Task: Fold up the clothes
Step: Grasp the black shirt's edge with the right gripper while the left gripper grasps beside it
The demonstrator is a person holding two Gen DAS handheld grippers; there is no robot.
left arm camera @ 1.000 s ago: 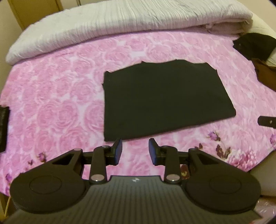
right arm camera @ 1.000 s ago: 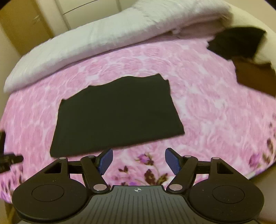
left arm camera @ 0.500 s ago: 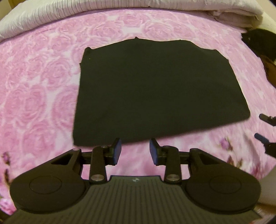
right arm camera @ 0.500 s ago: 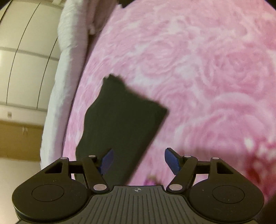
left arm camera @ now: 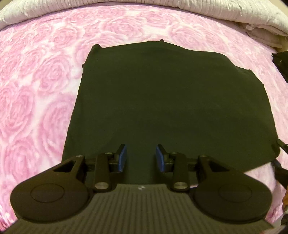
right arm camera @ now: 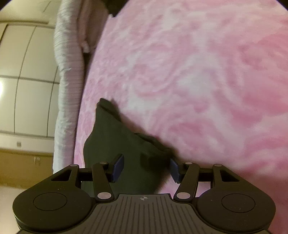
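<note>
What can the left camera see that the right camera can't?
Only the left camera shows the whole black cloth spread flat, and the left gripper, open above it. Only the right camera shows the wall cupboards and the right gripper, jaws closing around the cloth's bunched edge, not yet pressing it. Both show the cloth, the pink rose bedspread and the grey blanket.

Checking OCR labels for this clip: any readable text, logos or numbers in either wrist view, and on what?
No readable text in either view.
Left tool: a small white mark on its ribbed housing, too small to read.
Right tool: a small crosshair symbol on its housing, no letters.
Black garment: no print or tag showing.
Pink rose-pattern bedspread: pattern only.
Wall fixture in the right view: too blurred to read.
</note>
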